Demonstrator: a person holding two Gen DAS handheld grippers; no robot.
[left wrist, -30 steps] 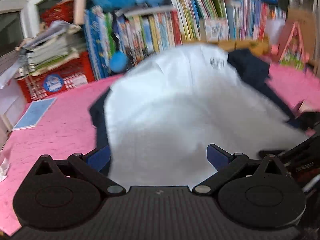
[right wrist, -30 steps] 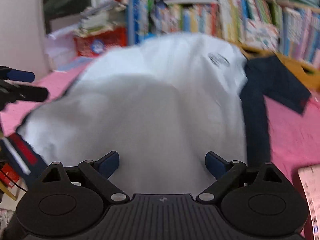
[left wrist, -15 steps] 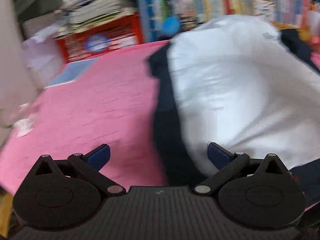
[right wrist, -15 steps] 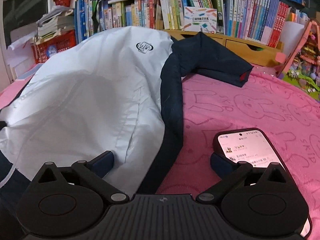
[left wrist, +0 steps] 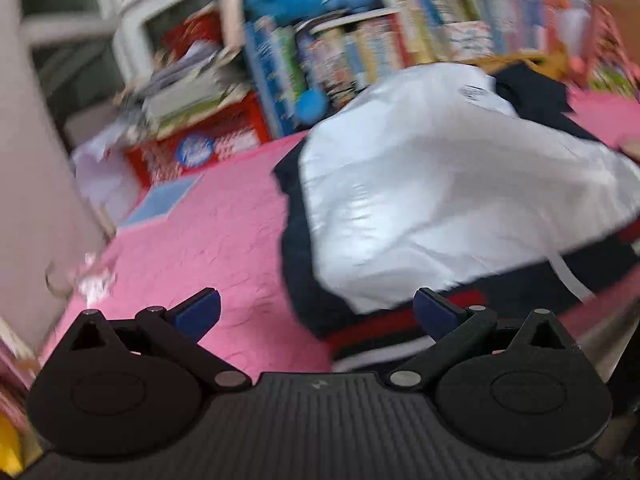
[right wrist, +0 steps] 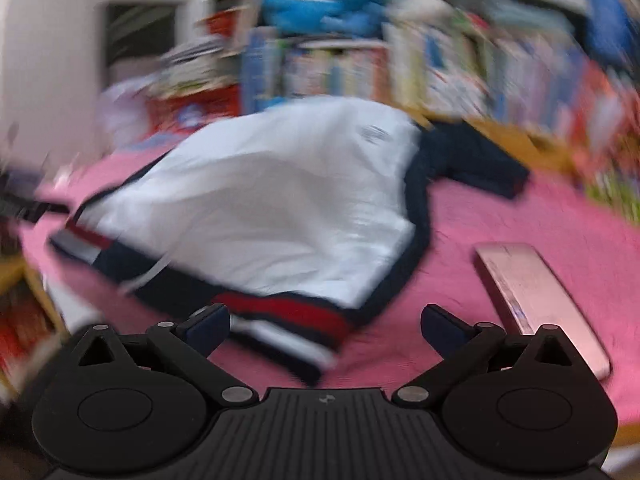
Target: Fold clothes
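A white jacket [left wrist: 440, 184] with navy sides and a red and white striped hem lies spread on the pink cloth [left wrist: 208, 232]. It also shows in the right wrist view [right wrist: 272, 208], its navy sleeve [right wrist: 472, 156] stretched to the far right. My left gripper [left wrist: 316, 312] is open and empty, just before the jacket's near left hem corner. My right gripper [right wrist: 324, 326] is open and empty, over the striped hem [right wrist: 296, 312]. Both views are blurred.
A phone [right wrist: 536, 296] lies on the pink cloth right of the jacket. A blue booklet [left wrist: 164, 200] lies at the far left. Shelves of books [left wrist: 360, 48] and a red crate [left wrist: 200, 148] line the back edge.
Both grippers have pulled back from the jacket, so the striped hem is now in front of them. The left view swung right, the right view swung left.
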